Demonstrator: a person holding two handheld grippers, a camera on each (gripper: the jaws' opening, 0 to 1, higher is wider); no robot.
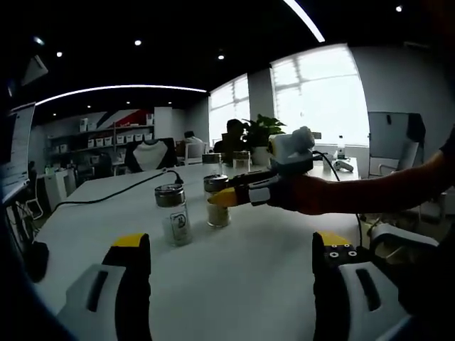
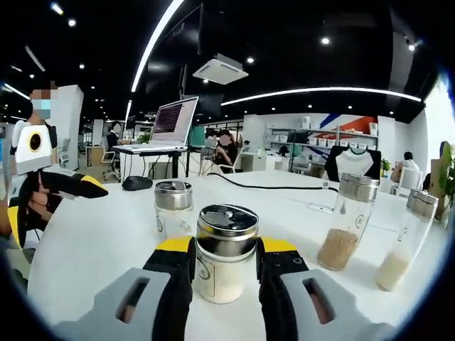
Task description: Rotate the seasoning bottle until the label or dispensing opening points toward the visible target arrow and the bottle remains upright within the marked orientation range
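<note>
- Left gripper [image 1: 231, 259]: jaws wide apart, nothing btwn them, hovering over near part of white table [image 1: 249, 284].
- Far of it, left to right in left gripper view: a 2nd steel-capped jar [image 1: 173, 214], upright; then the seasoning bottle [image 1: 217, 202], upright, pale grains in lower part.
- Right gripper [image 1: 226, 197] comes in from right w/ person's hand [image 1: 313, 193]; yellow tips on the bottle.
- Right gripper view: right gripper's jaws closed against both sides of the bottle [image 2: 225, 253], metal cap w/ holes on top, bottle standing on table.
- 2nd jar [image 2: 173, 209] just beyond, slightly left.
- To right: two taller glass bottles, one w/ brown grains [image 2: 345, 222], one w/ whitish [image 2: 403, 240].
- Far left: laptop [image 2: 173, 121] on stand.
</note>
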